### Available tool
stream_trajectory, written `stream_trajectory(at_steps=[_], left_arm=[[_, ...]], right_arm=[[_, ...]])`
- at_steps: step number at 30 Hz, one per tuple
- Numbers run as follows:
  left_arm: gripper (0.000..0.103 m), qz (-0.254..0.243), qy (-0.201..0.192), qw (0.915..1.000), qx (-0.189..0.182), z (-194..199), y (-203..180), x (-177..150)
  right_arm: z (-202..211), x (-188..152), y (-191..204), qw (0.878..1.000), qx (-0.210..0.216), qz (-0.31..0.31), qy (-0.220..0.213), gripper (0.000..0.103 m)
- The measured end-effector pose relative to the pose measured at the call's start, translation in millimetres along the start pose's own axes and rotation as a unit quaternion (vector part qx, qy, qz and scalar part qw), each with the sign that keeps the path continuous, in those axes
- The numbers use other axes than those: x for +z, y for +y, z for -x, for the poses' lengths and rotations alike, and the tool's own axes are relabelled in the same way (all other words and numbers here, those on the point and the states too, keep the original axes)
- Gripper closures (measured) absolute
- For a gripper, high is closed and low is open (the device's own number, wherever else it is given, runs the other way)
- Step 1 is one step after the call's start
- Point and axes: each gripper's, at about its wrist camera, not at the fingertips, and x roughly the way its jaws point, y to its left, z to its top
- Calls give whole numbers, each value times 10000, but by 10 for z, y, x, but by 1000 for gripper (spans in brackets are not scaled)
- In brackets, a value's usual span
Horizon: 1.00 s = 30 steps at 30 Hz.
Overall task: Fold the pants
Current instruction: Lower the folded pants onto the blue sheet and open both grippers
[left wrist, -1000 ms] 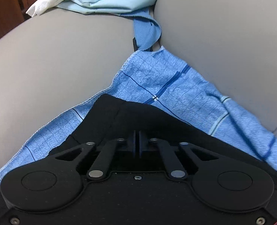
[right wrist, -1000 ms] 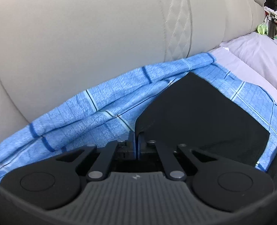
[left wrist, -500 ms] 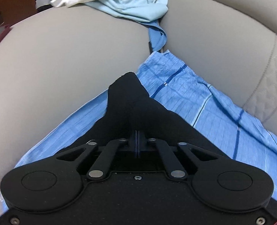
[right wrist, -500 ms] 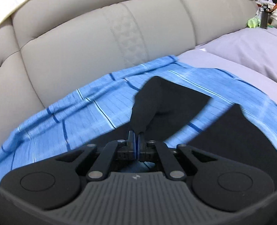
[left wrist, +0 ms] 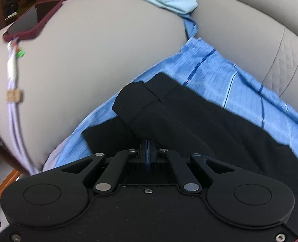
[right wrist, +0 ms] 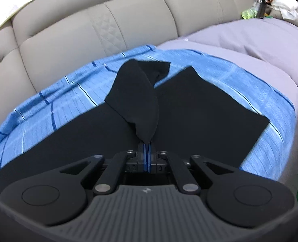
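While clamped tight on black cloth, left gripper [left wrist: 148,148] lifts a hemmed end of the pants [left wrist: 189,117] just ahead of its tips, over a blue striped sheet [left wrist: 219,70]. Far left of the claw, a phone in a red case [left wrist: 31,23] on the sofa arm, with a blurred cable [left wrist: 15,92] hanging down. Further right, right gripper [right wrist: 147,153], likewise pinched shut on the pants [right wrist: 137,100], raises a fold ahead. Beneath the claw, garment cut off by the housing. Far right, blurred clutter [right wrist: 278,4], hard to make out.
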Motion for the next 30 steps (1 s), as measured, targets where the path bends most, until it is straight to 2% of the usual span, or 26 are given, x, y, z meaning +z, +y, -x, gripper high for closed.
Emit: stream_trajectory(at_steps=[2,4,6,7,9,11,12,13,14,16,20,22,23,26,27,29,30], left_arm=[[103,-56,-34,10000,26,44,69,-80],[103,-229,-288,9989,284,127,100,-144],[103,-397,-506,9972,384,187,148,-167],[103,-413,-485,9972,380,190,178,-169],[103,-397,-371,9983,226,181,237,-191],[101,-427,-322,9986,-60,188,245,-224],[95,-411,-301,9983,-273,189,240,-235],[90,-376,-275,9979,-457,197,245,-248],[88,-331,-259,9974,-587,201,250,-252],[63,-249,-238,9971,-682,201,255,-251],[45,-163,-253,9963,-805,136,284,-243],[21,-43,-204,9961,-853,49,316,-251],[20,30,-174,9962,-853,-13,331,-250],[20,232,-57,9971,-723,-224,325,-244],[24,278,-52,9975,-642,-290,311,-238],[61,347,-114,9987,-346,-368,283,-239],[88,240,-189,9995,-59,-373,251,-241]], right_arm=[[82,-50,-36,9999,-53,88,-84,99],[153,-70,-55,9994,-166,227,-197,99],[197,-87,-106,9991,-223,281,-228,99],[198,-98,-130,9991,-234,276,-199,99],[161,-139,-167,9992,-253,310,-52,98],[125,-193,-169,9988,-330,368,44,93],[110,-218,-163,9982,-410,431,67,87],[105,-236,-163,9978,-461,479,60,67],[104,-255,-167,9971,-513,552,47,63],[111,-266,-160,9955,-632,702,-15,62],[130,-260,-204,9941,-673,848,-122,44],[128,-253,-231,9944,-648,817,-145,41],[121,-246,-243,9945,-653,804,-152,40],[112,-243,-253,9944,-623,824,-222,35],[116,-243,-253,9943,-601,840,-258,34],[125,-233,-258,9941,-557,864,-341,27],[134,-223,-262,9939,-541,877,-407,25]])
